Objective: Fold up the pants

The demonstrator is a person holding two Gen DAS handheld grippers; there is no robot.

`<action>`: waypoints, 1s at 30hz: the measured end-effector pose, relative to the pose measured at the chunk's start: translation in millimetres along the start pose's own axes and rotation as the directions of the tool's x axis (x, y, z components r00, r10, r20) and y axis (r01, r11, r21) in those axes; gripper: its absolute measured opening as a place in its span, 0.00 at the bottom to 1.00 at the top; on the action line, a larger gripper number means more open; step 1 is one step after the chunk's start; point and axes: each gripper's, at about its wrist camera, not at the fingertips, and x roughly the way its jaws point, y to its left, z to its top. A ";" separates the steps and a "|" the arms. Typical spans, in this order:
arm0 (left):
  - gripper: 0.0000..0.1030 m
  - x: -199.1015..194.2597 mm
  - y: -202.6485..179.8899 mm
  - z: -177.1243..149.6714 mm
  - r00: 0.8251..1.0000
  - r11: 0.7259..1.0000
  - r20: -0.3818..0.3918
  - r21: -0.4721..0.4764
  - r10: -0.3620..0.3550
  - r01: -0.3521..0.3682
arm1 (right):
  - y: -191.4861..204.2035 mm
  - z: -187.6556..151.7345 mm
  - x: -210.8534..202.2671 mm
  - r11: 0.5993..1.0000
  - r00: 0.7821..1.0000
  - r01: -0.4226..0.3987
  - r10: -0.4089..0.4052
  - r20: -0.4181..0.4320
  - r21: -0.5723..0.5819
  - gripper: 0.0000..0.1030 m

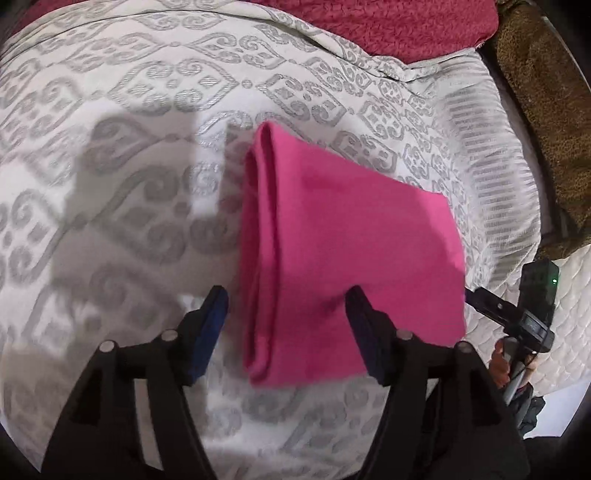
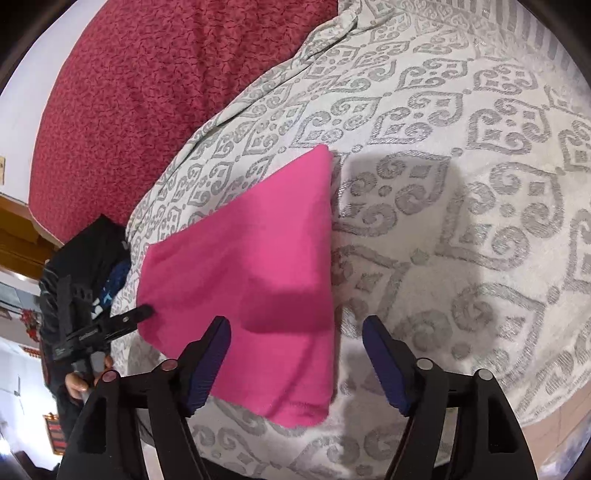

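Observation:
The pink pants [image 1: 351,240] lie folded into a thick rectangle on the white bedspread [image 1: 129,129] with a grey scroll pattern. My left gripper [image 1: 286,310] hovers open over the near end of the pants, its left pad clear of the folded edge and its right pad above the cloth. In the right wrist view the pants [image 2: 251,258] run up and to the left. My right gripper [image 2: 297,336] is open astride their right edge and near corner, gripping nothing. A black finger [image 1: 487,306] of the right gripper shows at the pants' far side.
A dark red blanket [image 1: 388,22] lies at the head of the bed, also seen as the red blanket [image 2: 129,110]. Brown patterned fabric [image 1: 546,110] hangs past the bed's right edge. A hand [image 2: 79,384] holds the left tool beside wooden furniture [image 2: 14,229].

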 end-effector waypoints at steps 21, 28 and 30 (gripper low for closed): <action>0.63 25.6 -29.7 10.9 0.994 0.981 0.031 0.159 0.108 -0.112 | 12.1 21.3 39.4 0.999 0.999 -0.024 0.023 -0.030 -0.045 0.77; 0.24 19.8 -55.3 4.0 0.975 0.956 0.152 0.220 0.161 -0.193 | 36.0 17.1 30.3 0.980 0.995 0.096 -0.090 0.042 -0.175 0.16; 0.24 12.6 -69.3 2.4 0.970 0.945 0.186 0.256 0.159 -0.204 | 49.1 15.9 14.5 0.965 0.988 0.134 -0.113 0.102 -0.224 0.16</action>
